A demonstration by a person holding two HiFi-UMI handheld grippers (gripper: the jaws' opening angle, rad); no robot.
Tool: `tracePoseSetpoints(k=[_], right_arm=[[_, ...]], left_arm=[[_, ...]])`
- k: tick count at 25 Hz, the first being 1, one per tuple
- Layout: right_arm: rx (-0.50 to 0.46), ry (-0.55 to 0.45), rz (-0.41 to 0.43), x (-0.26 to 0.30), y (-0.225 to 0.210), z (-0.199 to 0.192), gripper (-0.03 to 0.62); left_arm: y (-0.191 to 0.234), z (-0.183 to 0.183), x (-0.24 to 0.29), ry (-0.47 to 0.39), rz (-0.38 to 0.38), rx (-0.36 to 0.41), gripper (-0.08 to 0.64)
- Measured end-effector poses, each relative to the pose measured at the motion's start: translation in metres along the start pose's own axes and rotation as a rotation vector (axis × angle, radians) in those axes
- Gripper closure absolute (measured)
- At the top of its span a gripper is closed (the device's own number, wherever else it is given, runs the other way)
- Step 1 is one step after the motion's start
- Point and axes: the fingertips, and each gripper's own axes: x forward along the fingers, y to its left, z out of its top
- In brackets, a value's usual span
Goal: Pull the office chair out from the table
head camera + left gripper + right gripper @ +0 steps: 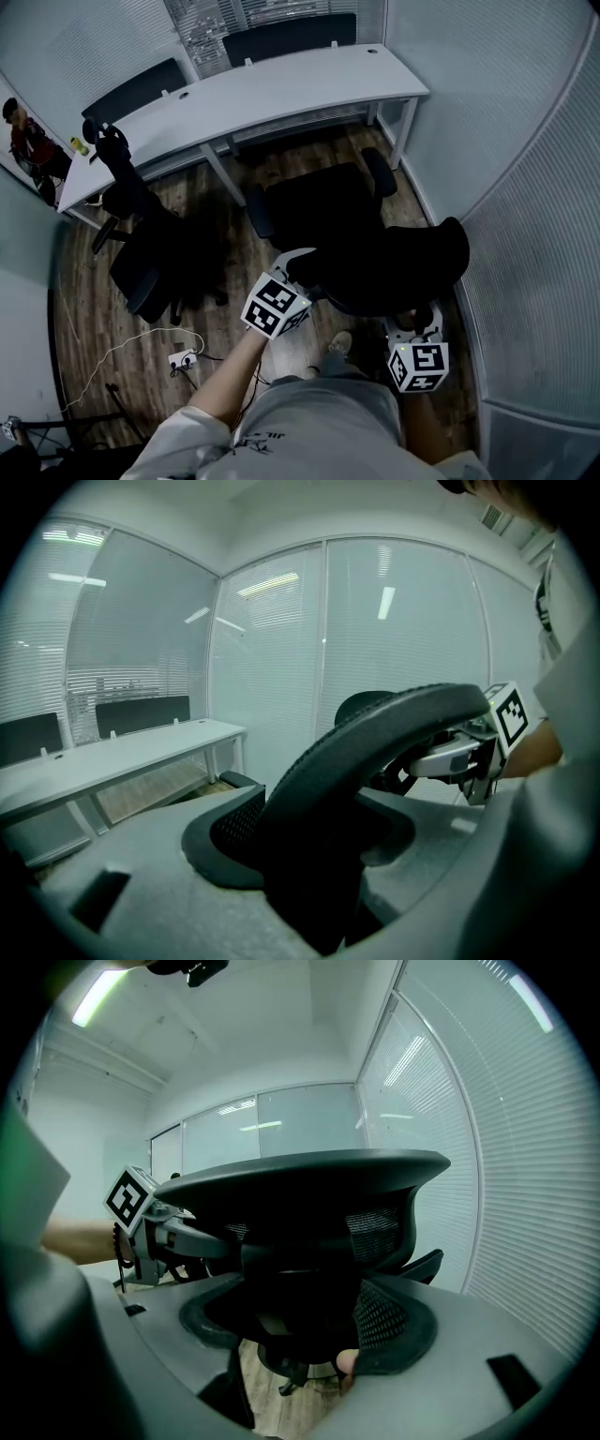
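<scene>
A spare black chair (pixel 150 258) stands near a white power strip (pixel 182 359) on the wooden floor (pixel 103 328).

Black office chair (pixel 323 220) (mesh-backed) upright, near but apart from the long white table (pixel 281 84), at its front edge.

The scene is viewed from a head-mounted camera aimed steeply down, so that the office chair (pixel 366 244), the counter (pixel 281 89) beyond it, the left hand-held gripper (pixel 302 267) and the right hand-held gripper (pixel 417 323) are all taken in from above. From each gripper's camera the chair's upper rim is seen very close along the jaws. The left view is faced across toward the right hand-held gripper and the right view back toward the left one, so the rim and the opposite gripper are shared.
</scene>
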Motion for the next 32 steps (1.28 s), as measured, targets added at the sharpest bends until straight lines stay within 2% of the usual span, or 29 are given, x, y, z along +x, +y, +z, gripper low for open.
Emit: tracePoseSetpoints(k=[18, 32], right_arm=[[0.019, 0.006, -0.079, -0.061, 0.033, -0.015, 0.318], [0.026, -0.009, -0.098, -0.120, 0.028, -0.037, 0.318]], left_arm=[[-0.042, -0.012, -0.038, -0.016, -0.074, 0.027, 0.322], [-0.102, -0.028, -0.050, -0.018, -0.091, 0.048, 0.322]])
